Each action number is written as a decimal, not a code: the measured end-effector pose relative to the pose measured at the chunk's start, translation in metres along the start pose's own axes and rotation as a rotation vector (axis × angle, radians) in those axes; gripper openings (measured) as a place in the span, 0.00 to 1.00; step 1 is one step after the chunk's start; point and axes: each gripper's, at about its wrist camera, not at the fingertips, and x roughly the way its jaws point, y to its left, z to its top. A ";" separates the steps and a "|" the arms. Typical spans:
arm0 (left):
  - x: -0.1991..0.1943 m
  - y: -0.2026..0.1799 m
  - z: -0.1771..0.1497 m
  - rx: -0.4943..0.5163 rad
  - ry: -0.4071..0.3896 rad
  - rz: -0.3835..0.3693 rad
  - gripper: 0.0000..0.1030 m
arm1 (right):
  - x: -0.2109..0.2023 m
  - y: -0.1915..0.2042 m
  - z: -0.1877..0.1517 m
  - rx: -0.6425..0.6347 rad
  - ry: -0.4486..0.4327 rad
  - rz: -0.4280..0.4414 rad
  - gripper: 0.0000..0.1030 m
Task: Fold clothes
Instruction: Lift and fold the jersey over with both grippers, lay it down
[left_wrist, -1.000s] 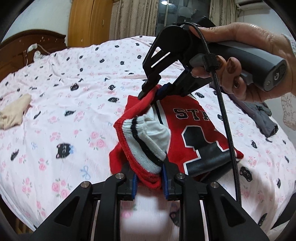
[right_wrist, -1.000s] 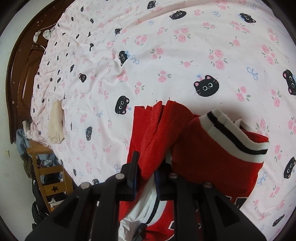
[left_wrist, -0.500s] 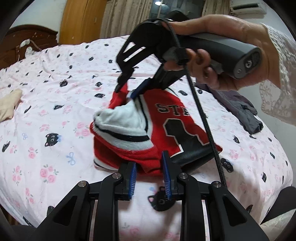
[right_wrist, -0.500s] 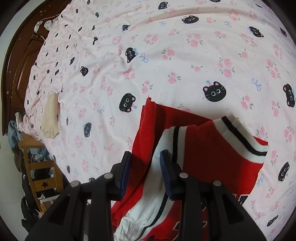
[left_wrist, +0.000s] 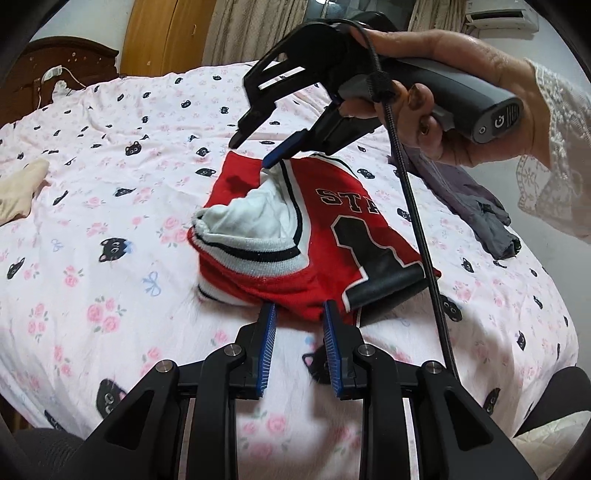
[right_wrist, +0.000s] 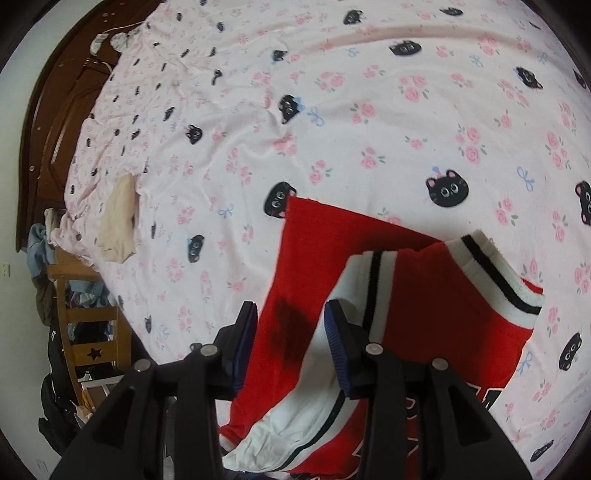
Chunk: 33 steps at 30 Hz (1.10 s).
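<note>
A red jersey (left_wrist: 332, 206) with white and black trim and a black number lies part-folded on the pink cat-print bedsheet (left_wrist: 110, 166). My left gripper (left_wrist: 299, 304) is at its near edge. The red hem sits just between the fingertips, and the sheet shows in the gap between the blue pads. A person's hand (left_wrist: 443, 92) holds my right gripper (left_wrist: 253, 151) over the jersey's far corner. Its jaws are opening and grip nothing. In the right wrist view the jersey (right_wrist: 424, 314) lies flat under the right gripper (right_wrist: 290, 306), clear of both pads.
A beige garment (left_wrist: 18, 195) lies near the left edge of the bed, and a grey garment (left_wrist: 476, 199) lies at the right. A dark wooden headboard (left_wrist: 55, 62) stands behind. Beside the bed is a wooden chair (right_wrist: 88, 321) piled with clothes.
The right gripper opened and let go of the red fold, which dropped flat. The jersey sank from deep inside the left gripper's jaws onto the bed, so only its hem remains at the tips.
</note>
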 end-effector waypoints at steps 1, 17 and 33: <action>-0.004 0.001 0.001 0.004 -0.009 0.009 0.22 | -0.003 0.001 0.000 -0.006 -0.007 0.010 0.39; -0.009 -0.010 0.051 0.323 -0.076 -0.073 0.30 | -0.072 -0.022 -0.129 -0.145 -0.113 0.221 0.39; 0.039 0.026 0.048 0.261 0.025 -0.036 0.30 | -0.013 -0.084 -0.192 -0.054 -0.025 0.293 0.38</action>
